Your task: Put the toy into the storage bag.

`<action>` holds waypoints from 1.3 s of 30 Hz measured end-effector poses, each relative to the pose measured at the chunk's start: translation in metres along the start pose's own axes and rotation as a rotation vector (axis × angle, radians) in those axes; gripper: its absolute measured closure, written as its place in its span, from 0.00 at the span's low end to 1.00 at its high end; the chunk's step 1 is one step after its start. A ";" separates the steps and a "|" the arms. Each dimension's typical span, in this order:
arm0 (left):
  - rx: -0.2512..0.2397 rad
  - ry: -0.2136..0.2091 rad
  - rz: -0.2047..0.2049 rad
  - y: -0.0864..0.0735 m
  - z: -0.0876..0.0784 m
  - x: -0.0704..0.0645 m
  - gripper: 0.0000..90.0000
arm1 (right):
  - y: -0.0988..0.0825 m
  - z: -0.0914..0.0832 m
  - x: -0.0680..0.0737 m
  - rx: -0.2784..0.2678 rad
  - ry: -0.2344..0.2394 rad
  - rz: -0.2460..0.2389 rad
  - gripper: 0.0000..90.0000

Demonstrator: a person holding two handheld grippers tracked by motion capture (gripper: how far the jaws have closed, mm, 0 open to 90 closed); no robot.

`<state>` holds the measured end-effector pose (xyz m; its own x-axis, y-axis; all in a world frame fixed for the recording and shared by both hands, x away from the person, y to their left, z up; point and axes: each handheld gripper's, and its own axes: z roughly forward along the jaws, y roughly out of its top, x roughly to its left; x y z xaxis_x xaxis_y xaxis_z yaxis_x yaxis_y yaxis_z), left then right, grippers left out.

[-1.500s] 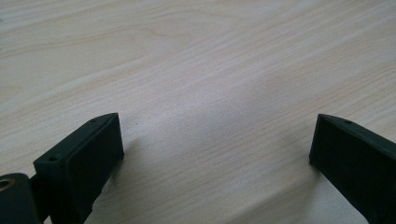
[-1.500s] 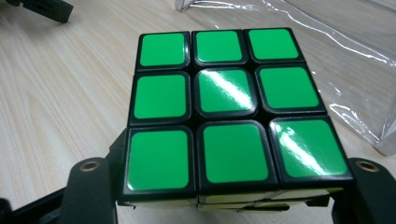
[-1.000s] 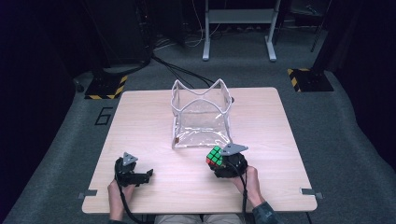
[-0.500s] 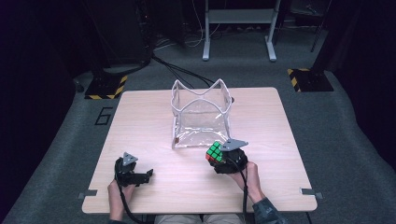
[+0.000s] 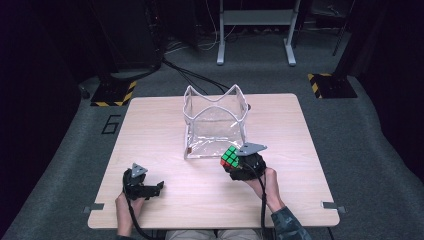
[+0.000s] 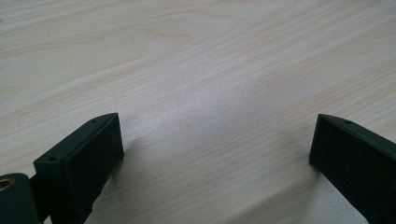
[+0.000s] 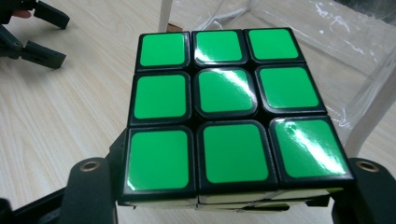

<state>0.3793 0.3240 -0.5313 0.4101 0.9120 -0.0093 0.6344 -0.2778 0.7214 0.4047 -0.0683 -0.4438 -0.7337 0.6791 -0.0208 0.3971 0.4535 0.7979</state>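
Spanning pale wood-grain table (image 5: 165, 130), grey carpet floor (image 5: 60, 165), dark room

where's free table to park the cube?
Bare wood on both sides of the clear bag, and the front strip between left gripper and right gripper. It is tight only where the right gripper, shut on the cube, sits against the bag's front corner. The table is wide open at right.

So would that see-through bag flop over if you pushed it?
Probably. The clear bag looks like thin, crinkly plastic with a wavy rim, so it likely buckles and slides easily. It seems empty, so probably very light. The puzzle cube in the right tool looks far stiffer.
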 end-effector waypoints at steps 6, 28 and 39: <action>0.000 -0.001 0.001 0.000 0.000 0.000 0.03 | 0.007 -0.002 -0.004 -0.005 -0.006 -0.009 0.37; -0.004 0.001 0.000 0.000 0.000 0.000 0.03 | 0.036 -0.006 -0.016 -0.026 0.000 -0.015 0.37; -0.001 -0.001 0.003 0.000 0.000 0.000 0.03 | 0.051 -0.014 -0.019 -0.035 0.001 -0.017 0.37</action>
<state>0.3792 0.3241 -0.5312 0.4126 0.9109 -0.0079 0.6328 -0.2804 0.7218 0.4314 -0.0663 -0.3943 -0.7406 0.6711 -0.0338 0.3651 0.4441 0.8182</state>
